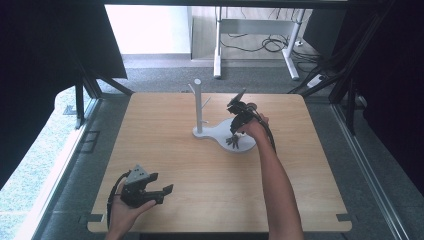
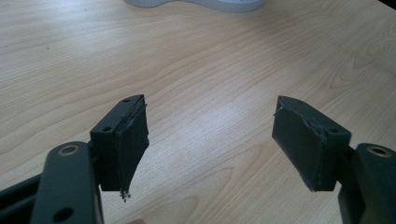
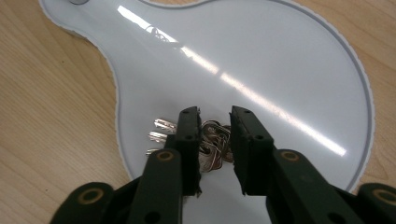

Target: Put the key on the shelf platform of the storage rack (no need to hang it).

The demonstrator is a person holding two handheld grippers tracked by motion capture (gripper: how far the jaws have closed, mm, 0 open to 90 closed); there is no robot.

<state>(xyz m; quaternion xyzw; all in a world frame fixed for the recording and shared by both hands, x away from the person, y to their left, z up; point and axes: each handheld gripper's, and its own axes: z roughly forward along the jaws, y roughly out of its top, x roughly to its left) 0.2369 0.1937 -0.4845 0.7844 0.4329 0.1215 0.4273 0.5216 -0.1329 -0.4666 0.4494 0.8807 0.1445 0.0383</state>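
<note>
A bunch of metal keys (image 3: pixel 212 142) lies on the round white dish (image 3: pixel 280 60) that forms the base of a white peg stand (image 1: pixel 198 102) at the middle of the table. My right gripper (image 3: pixel 215 116) points down at the dish. Its jaws stand a little apart on either side of the key ring, and the pads are not pressing on it. In the high view the right gripper (image 1: pixel 234 141) hangs over the dish's front part. My left gripper (image 2: pixel 210 126) is wide open and holds nothing. It hovers low over bare wood at the table's front left (image 1: pixel 166 193).
The wooden table (image 1: pixel 300 190) has its front edge just behind the left hand. The stand's upright post with side pegs rises left of the right gripper. Beyond the table there is grey floor, a desk frame with cables, and dark frame struts at both sides.
</note>
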